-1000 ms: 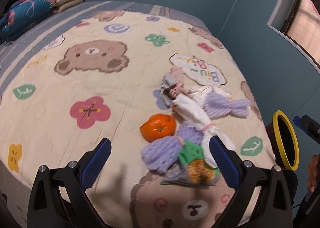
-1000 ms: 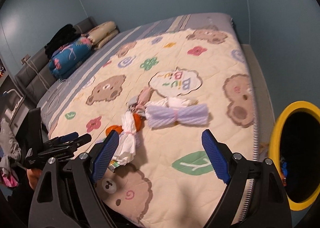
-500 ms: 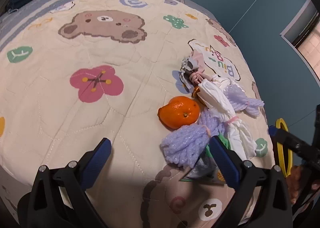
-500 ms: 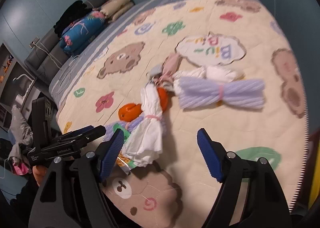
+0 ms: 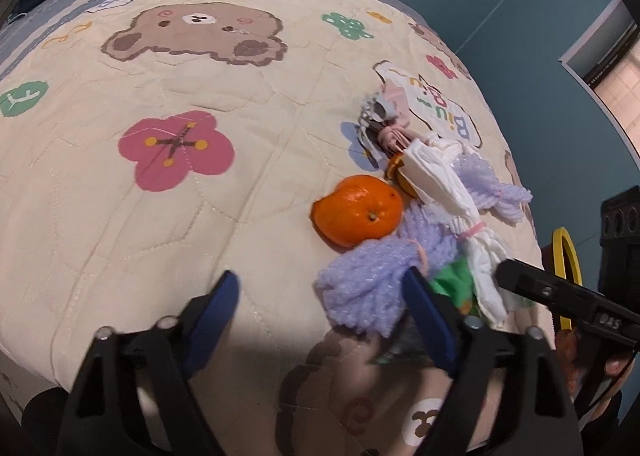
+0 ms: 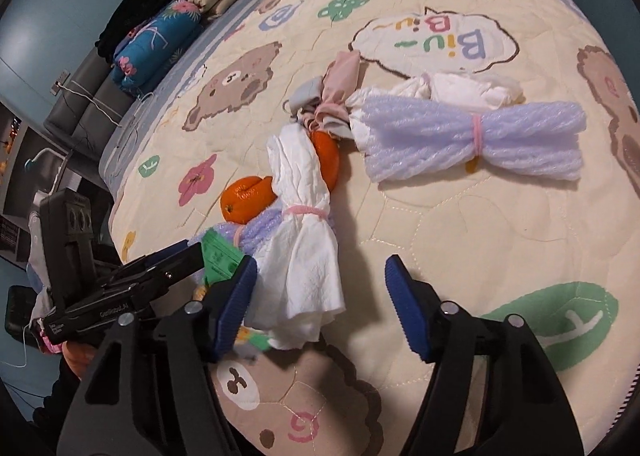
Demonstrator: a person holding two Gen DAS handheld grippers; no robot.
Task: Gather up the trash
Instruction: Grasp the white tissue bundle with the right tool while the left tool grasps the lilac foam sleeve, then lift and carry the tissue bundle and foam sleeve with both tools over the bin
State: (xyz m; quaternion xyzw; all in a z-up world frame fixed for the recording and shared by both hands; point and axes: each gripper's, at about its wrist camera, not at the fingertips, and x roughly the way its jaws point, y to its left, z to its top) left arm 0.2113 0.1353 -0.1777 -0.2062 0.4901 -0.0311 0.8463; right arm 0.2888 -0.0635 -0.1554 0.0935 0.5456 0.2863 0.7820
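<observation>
A heap of trash lies on the bear-print quilt [image 5: 168, 215]. My left gripper [image 5: 320, 276] hovers at the heap's near end, jaws closing; a lilac foam net bundle [image 5: 360, 288] sits beside its right finger, untouched by the left pad. My right gripper [image 6: 322, 262] straddles the lower end of a white tissue bundle [image 6: 304, 240] tied with a pink band, jaws closing, pads not pressing on it. An orange [image 5: 358, 209] lies behind the lilac bundle and a green wrapper [image 6: 218, 258] beneath it.
A second lilac foam bundle [image 6: 472, 139], crumpled white tissue [image 6: 460, 89], a pink and grey wad [image 6: 340, 79] and another orange [image 6: 326, 155] lie farther up the bed. A yellow-rimmed bin [image 5: 564, 256] stands off the bed's right edge. Folded bedding [image 6: 160, 35] is at the headboard.
Both grippers came down and closer to the heap, the right one further. Both pairs of jaws have narrowed. The white tissue bundle now reaches between the right fingers.
</observation>
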